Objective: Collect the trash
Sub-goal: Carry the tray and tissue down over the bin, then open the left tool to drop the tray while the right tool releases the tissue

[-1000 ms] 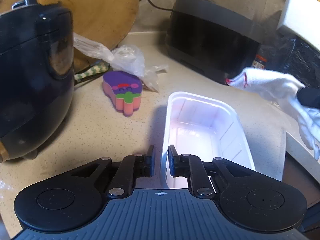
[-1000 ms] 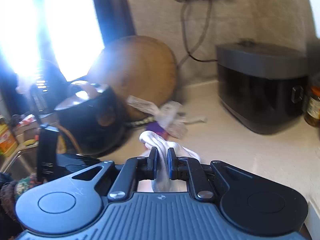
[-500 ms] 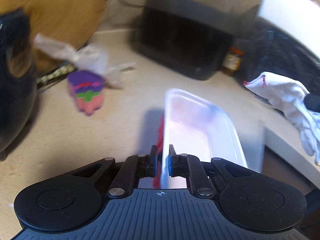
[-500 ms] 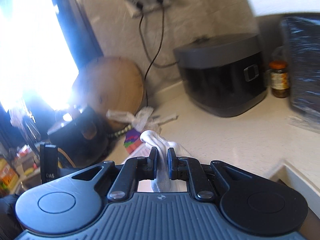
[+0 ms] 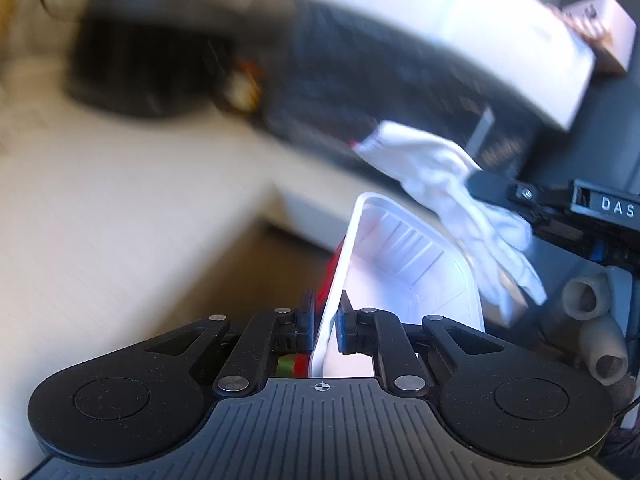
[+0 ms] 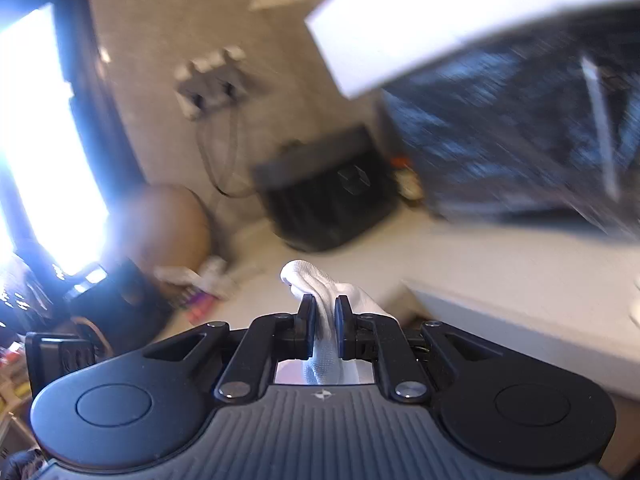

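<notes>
A white plastic tray point(image 5: 404, 268) with a red label on its outer side hangs in the air past the counter edge, tilted on its side. My left gripper point(image 5: 325, 326) is shut on its near rim. A white glove point(image 5: 448, 184) with a red cuff trim dangles to the tray's right, pinched by my right gripper, whose black fingers point(image 5: 504, 190) reach in from the right. In the right wrist view the right gripper point(image 6: 325, 324) is shut on that white glove point(image 6: 320, 284), which bulges out ahead of the pads.
A pale counter point(image 5: 120, 216) ends in a corner edge point(image 6: 500, 308). At its back stand a black appliance point(image 6: 328, 196), a small jar point(image 6: 406, 178) and a dark glittery cabinet front point(image 6: 520, 136). Crumpled plastic point(image 6: 200, 276) and a colourful sponge point(image 6: 200, 304) lie further left.
My left gripper closed on the tray's rim, lifted it off the counter and swung it right, past the counter edge. The right gripper carried the glove rightward too, still shut on it.
</notes>
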